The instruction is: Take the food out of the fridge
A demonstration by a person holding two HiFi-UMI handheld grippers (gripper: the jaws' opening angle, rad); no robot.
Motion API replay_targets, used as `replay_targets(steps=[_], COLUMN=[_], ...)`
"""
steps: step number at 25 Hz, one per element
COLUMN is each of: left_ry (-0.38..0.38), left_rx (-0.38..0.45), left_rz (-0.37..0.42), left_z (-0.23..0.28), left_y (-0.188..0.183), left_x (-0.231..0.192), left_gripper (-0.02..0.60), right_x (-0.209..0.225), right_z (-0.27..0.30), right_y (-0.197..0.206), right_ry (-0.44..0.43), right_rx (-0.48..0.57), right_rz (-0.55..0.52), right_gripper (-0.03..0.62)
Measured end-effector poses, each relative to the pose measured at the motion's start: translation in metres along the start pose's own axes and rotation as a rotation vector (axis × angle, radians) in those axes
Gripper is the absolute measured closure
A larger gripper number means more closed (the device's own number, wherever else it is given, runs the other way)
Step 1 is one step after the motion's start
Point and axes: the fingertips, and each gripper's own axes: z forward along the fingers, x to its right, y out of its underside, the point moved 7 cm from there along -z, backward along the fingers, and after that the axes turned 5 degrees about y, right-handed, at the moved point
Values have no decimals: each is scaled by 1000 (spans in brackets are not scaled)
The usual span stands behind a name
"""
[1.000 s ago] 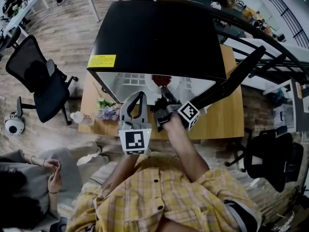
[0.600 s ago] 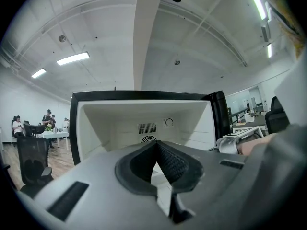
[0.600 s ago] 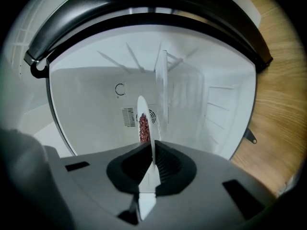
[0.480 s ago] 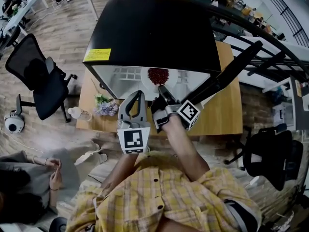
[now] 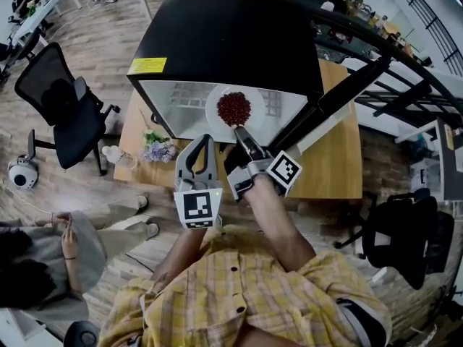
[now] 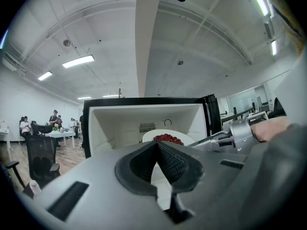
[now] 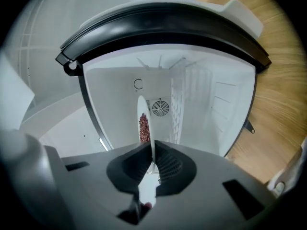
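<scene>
One black box fridge (image 5: pixel 231 42), glossy flat top carrying one yellow label (image 5: pixel 147 66), sits on one wood-grain table (image 5: pixel 333 165); its one door (image 5: pixel 340 96) is swung open to the right, white plastic cavity exposed. One round white plate (image 5: pixel 214 107) with one heap of small dark-red food (image 5: pixel 234 108) sits at the fridge mouth, over the white interior floor; can't tell if it's clear of the floor. Two grippers, grey bodies with black ribbed pads, each with one marker cube. Right gripper (image 5: pixel 240 132) is clamped on the plate's near rim; its own view shows the plate edge-on (image 7: pixel 152 128), pinched between the pads, food (image 7: pixel 143 126) on the left face, one round fan grille (image 7: pixel 159 108) on the back wall. Left gripper (image 5: pixel 205 139) is just beside it, pads pressed together on nothing, aimed at the cavity. Two black mesh office chairs, one left (image 5: pixel 54 96), one right (image 5: pixel 405 241). One small bunch of flowers (image 5: pixel 158 150) on the table's left edge
</scene>
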Motion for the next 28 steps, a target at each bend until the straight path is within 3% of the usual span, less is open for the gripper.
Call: replay_targets(steps=[8, 28], left_ry=[-56, -94], left_rx=[15, 24], left_rz=[-11, -4], left_z=[-29, -80], left_y=[2, 1], left_x=[23, 54], left_gripper=[574, 574], right_x=[-9, -12], right_z=[-44, -93], right_y=[17, 43], right_ry=[-24, -8], right_rx=[-70, -137], right_rz=[-46, -61], right_gripper=[577, 577])
